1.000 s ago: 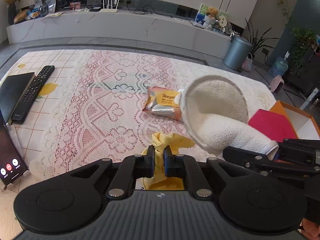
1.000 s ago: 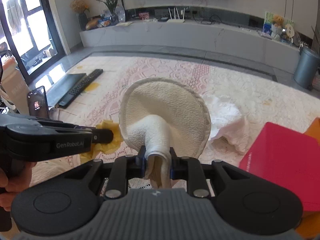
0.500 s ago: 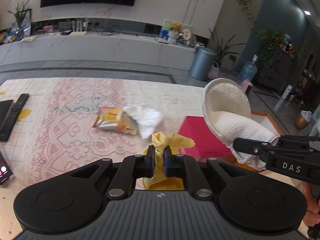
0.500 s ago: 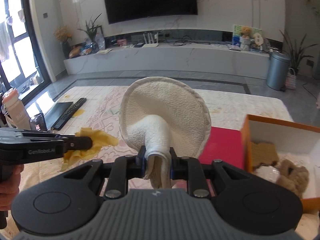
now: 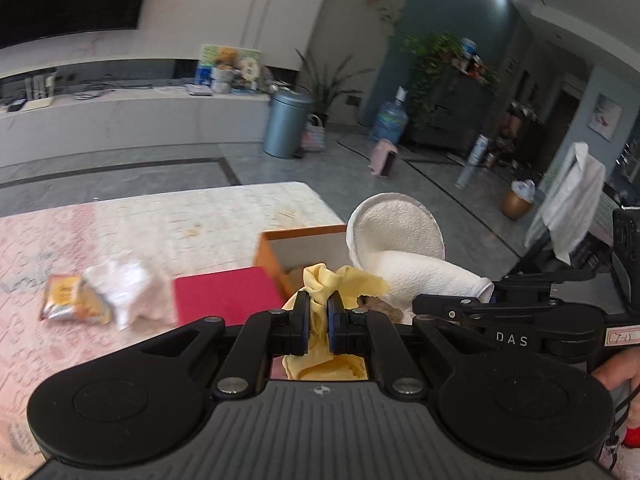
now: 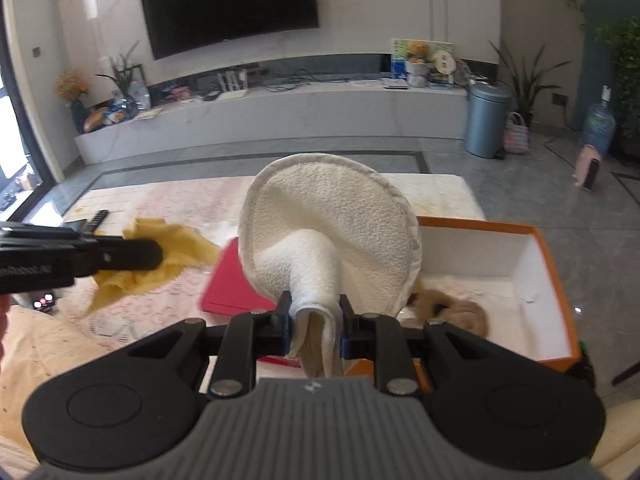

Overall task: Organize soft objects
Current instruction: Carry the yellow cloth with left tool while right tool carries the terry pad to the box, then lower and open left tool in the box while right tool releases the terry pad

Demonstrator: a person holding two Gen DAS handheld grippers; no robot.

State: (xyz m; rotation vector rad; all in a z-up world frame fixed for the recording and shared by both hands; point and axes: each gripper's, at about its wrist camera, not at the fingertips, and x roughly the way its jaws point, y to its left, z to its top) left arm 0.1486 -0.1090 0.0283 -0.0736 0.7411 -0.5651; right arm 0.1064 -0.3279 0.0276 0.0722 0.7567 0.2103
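With left claw (image 5: 318,316) pinching yellow cloth (image 5: 340,282) and right claw (image 6: 314,320) clamping white pad (image 6: 328,224), risk of release short of orange box (image 6: 548,264), draping over its rim.

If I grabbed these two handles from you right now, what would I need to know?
Left hand-held gripper: shut on the yellow cloth, held near the orange box.
Right hand-held gripper: shut on the round white pad, raised in front of the box.
Done: brown fuzzy items already lie inside the box.
Left: drop both pieces into the box. A crumpled white cloth beside a snack packet still sits on the table; the red lid lies next to the box.
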